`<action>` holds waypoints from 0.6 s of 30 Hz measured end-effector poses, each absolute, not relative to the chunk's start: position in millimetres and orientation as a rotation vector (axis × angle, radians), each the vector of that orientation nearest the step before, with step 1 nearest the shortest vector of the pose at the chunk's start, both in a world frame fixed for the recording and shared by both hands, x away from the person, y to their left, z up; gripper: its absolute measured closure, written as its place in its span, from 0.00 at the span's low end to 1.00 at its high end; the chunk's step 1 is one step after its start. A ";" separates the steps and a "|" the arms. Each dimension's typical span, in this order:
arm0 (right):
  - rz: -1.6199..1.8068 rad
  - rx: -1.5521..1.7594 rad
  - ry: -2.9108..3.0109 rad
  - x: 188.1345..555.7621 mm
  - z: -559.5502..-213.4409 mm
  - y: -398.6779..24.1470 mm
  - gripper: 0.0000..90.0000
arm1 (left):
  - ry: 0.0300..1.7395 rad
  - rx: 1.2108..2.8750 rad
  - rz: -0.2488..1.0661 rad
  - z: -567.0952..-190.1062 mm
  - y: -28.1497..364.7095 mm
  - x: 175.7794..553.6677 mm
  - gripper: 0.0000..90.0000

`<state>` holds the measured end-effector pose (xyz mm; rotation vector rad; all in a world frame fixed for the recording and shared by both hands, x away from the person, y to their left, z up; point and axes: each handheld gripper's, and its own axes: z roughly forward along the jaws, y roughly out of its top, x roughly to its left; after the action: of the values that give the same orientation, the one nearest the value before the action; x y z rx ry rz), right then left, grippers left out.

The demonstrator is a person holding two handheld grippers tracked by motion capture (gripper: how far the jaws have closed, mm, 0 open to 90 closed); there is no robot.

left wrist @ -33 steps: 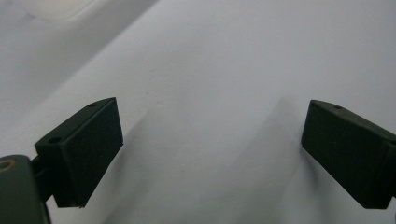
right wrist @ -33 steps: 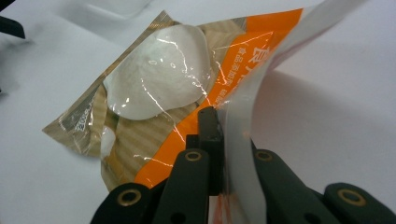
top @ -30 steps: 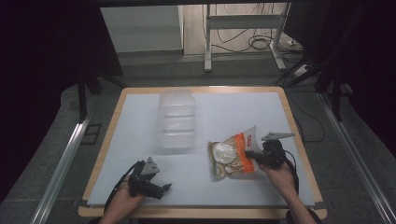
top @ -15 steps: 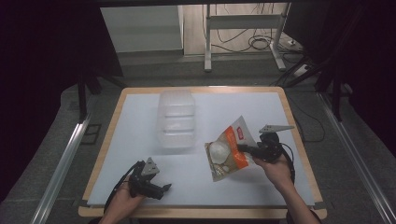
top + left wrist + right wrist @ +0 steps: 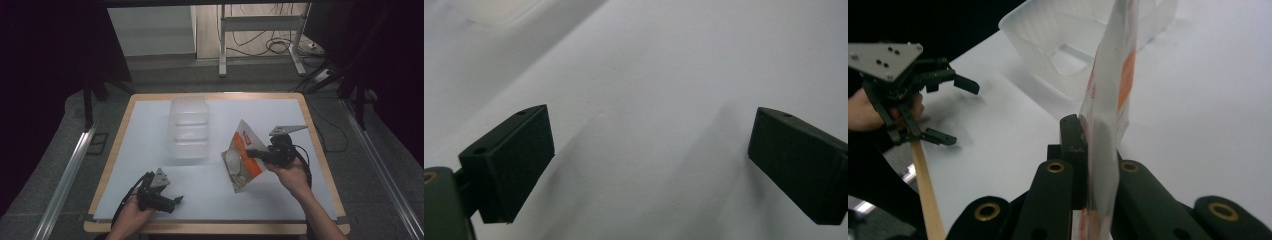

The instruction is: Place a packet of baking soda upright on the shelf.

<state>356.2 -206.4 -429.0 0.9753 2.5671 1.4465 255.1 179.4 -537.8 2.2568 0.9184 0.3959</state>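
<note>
Above table [image 5: 150, 140] | right gripper [image 5: 251, 153] clamps snack bag [image 5: 242, 160] | apparently lifted

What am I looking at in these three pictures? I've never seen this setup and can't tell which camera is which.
A person sits at a white table with a hand-held gripper in each hand; there is no robot arm. The high view looks down from above. The other two views come from cameras riding on each tool, looking along its black jaws.

On the table stands a clear plastic container, open on top. The right hand-held gripper is shut on the edge of a snack bag, orange and clear, held above the table; its own view shows the bag clamped between the jaws. The left hand-held gripper is low over the near edge of the table, jaws open with nothing between them.
</note>
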 end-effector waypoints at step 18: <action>1.344 0.832 2.543 375.7 -382.7 -184.9 0.99 | 0.933 2.229 0.400 -536.1 183.0 255.6 0.05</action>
<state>375.7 -184.9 -382.7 0.8323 2.5427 1.3441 255.6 183.0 -536.1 2.2286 0.9327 0.4002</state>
